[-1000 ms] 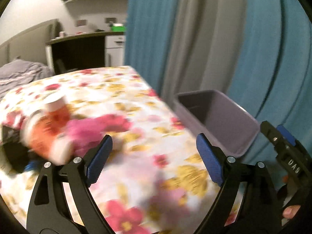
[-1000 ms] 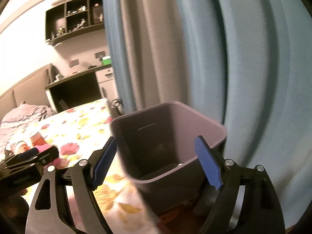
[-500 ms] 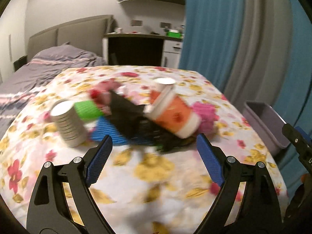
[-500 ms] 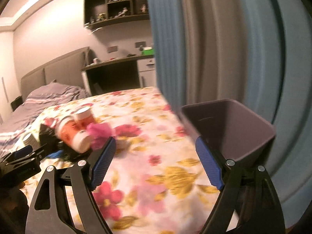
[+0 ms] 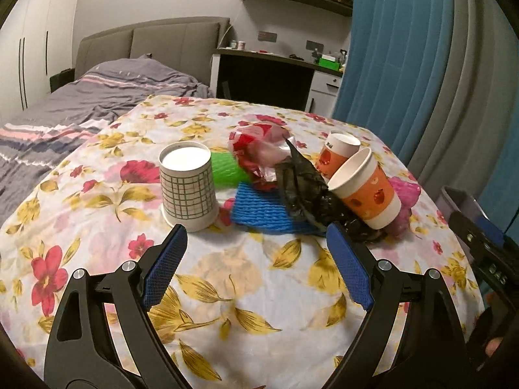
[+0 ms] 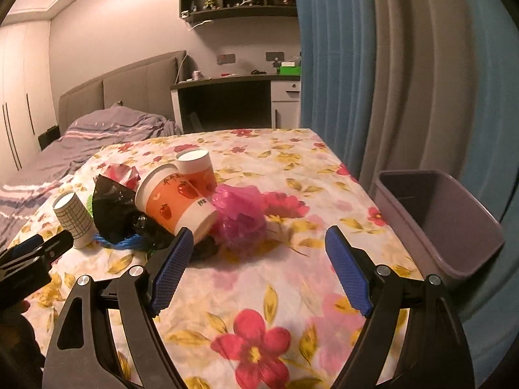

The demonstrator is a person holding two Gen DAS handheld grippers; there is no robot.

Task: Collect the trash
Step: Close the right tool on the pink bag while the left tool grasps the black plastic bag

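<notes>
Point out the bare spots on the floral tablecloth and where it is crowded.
Free: the near strip between the grippers and the grid cup; the far right stretch between the pink bag and the grey bin. Crowded: mid-table around the orange cups.

Bare flowered cloth lies open ahead of the left gripper and the right gripper, while the trash heap crowds mid-desk, its grid-patterned cup and leaning orange cup nearest, the bin flanking right.
</notes>
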